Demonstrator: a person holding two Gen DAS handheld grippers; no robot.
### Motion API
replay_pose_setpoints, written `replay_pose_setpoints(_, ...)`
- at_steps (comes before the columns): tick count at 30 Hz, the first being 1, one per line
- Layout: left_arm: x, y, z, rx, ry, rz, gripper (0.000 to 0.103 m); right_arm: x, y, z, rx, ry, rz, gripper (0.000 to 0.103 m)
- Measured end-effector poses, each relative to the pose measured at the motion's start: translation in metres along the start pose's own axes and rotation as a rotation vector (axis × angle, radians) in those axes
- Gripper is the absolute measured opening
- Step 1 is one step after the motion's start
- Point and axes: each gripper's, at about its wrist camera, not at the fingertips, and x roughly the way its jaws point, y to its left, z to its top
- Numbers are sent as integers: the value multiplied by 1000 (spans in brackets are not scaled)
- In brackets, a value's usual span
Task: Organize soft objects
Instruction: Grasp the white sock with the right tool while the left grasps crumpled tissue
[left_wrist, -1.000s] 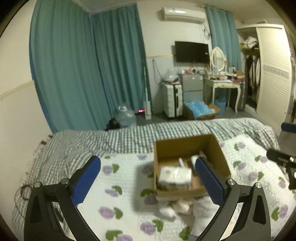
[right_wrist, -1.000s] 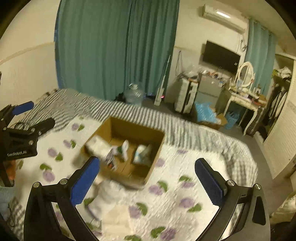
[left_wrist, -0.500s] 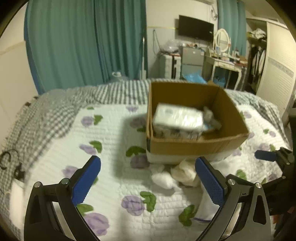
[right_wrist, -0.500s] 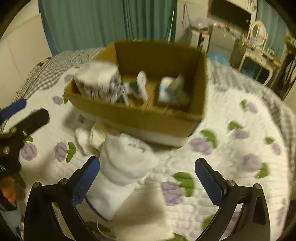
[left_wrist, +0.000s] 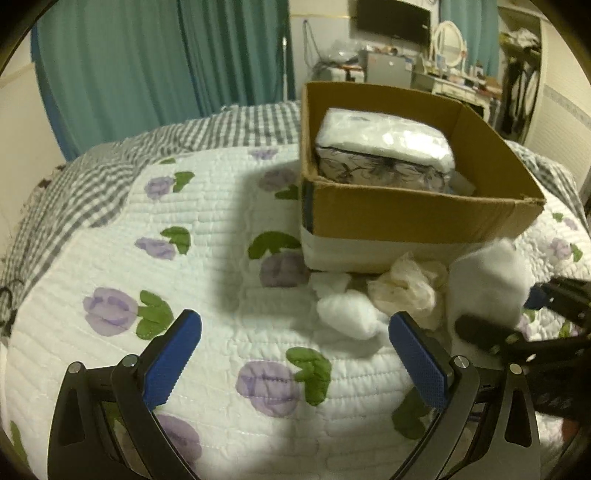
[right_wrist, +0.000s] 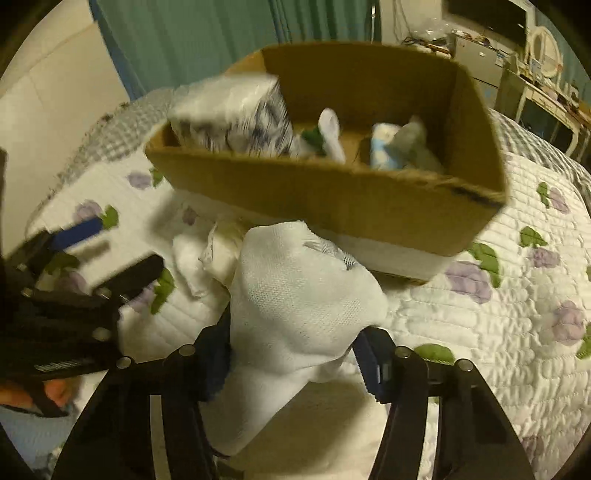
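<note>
A brown cardboard box (left_wrist: 413, 218) (right_wrist: 343, 199) stands on the flowered quilt and holds a white tissue pack (left_wrist: 384, 147) (right_wrist: 229, 110) and small soft items. My right gripper (right_wrist: 295, 365) is shut on a white sock (right_wrist: 303, 306) (left_wrist: 487, 280) just in front of the box. My left gripper (left_wrist: 295, 358) is open and empty, low over the quilt in front of a white cotton wad (left_wrist: 347, 314) and a crumpled cream cloth (left_wrist: 406, 288) lying by the box's front.
The bed has a white quilt with purple flowers (left_wrist: 184, 258) over a grey checked sheet (left_wrist: 110, 173). Teal curtains (left_wrist: 147, 62), a dresser with a mirror (left_wrist: 450, 40) and a TV (left_wrist: 391, 18) are beyond the bed.
Both grippers have moved down and closer to the box. My right gripper has closed on the white sock. My left gripper stays open.
</note>
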Motion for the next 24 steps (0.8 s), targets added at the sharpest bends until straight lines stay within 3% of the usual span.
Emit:
replay_pose_setpoints(4,-7,-11,1,23,3,-13,103,-35,-13,1,37,-58,-12,57)
replay_pose_setpoints(9,-17,-37,6,24,2,-71,102,-65,-38,2,59,-99,-97,57)
replay_pose_setpoints(17,11,-80,9,45,48,-103,89,-42,-63,-10,99,-38,-103,57)
replay_pose_setpoints(21,29,-94,10,59,75,-106,72,-31,-65,-15,96,-9,-90,57)
replay_pose_setpoints(23,38,-103,8,89,87,-96,54,-28,-67,-17,100,-1,-83,57)
replay_pose_setpoints(24,42,-106,7,104,87,-82,51,-27,-68,-18,104,2,-82,57)
